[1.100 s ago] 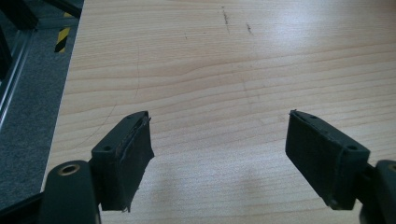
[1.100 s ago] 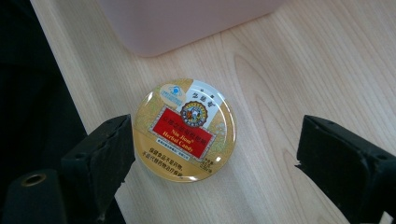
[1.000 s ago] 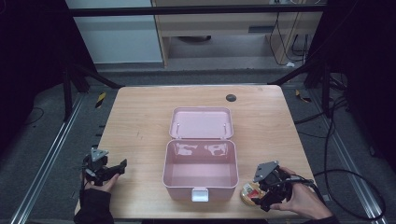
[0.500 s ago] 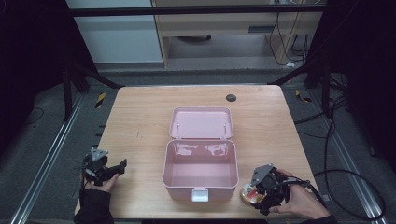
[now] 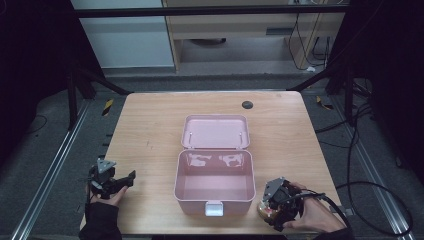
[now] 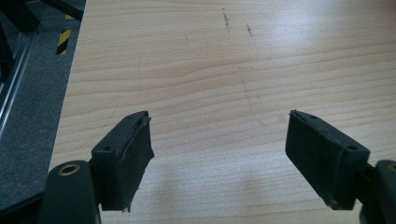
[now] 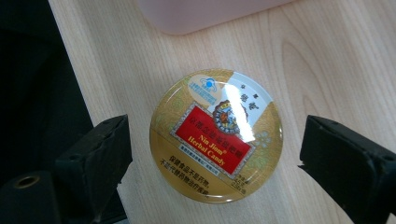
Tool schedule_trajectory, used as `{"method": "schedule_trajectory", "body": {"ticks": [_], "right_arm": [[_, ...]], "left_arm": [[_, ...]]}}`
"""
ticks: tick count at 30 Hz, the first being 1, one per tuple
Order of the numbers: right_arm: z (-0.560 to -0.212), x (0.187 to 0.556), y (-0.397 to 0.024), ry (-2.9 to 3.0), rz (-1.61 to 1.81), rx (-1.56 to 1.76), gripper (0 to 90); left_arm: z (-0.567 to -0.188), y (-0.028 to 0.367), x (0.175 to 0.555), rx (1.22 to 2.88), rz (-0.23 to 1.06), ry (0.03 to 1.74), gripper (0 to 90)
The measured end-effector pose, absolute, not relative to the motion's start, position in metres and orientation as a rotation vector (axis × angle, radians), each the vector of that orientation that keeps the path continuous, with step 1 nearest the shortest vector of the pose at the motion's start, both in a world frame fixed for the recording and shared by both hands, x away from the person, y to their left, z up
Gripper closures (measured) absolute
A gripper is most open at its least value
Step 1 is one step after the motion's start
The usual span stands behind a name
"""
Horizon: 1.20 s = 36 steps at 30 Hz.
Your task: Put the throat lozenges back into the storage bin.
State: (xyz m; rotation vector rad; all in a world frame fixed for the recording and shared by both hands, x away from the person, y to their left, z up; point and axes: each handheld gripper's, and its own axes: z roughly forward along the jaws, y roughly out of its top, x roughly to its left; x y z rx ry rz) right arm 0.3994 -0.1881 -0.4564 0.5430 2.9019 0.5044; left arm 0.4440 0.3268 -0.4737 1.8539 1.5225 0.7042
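Note:
A round gold candy tin (image 7: 216,136) with a red label lies flat on the wooden table near its front edge, to the right of the pink box; the high view shows the tin (image 5: 264,210) partly under my right hand. My right gripper (image 7: 217,163) is open, its jaws straddling the tin with a gap on each side. The pink box (image 5: 215,186) stands open at mid-table, lid laid back, interior bare. My left gripper (image 6: 219,149) is open over bare wood at the front left corner, the same left gripper (image 5: 112,182) held low in a hand.
The pink box's corner (image 7: 201,14) lies just beyond the tin. The table's front edge (image 7: 79,93) runs close beside the right gripper's left jaw. A dark round hole (image 5: 247,104) sits at the table's back. Metal rails flank both sides.
My right gripper has shifted slightly left and down over the tin near the front edge. The left gripper has stayed still.

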Motion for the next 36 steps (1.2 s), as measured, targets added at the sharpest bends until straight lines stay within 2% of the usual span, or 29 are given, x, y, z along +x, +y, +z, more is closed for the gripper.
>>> {"method": "schedule_trajectory", "body": {"ticks": [10,26,36], "right_arm": [[-0.464,0.403,-0.184,2.923,0.472,0.527,11.5],[-0.472,0.407,-0.181,2.935,0.424,0.497,19.7],[-0.471,0.408,-0.182,2.944,0.421,0.488,20.5]], "left_arm": [[-0.474,0.327,0.444,1.854,0.705,1.521,21.8],[-0.474,0.327,0.444,1.856,0.704,1.52,21.9],[-0.474,0.327,0.444,1.856,0.703,1.52,21.8]]}}
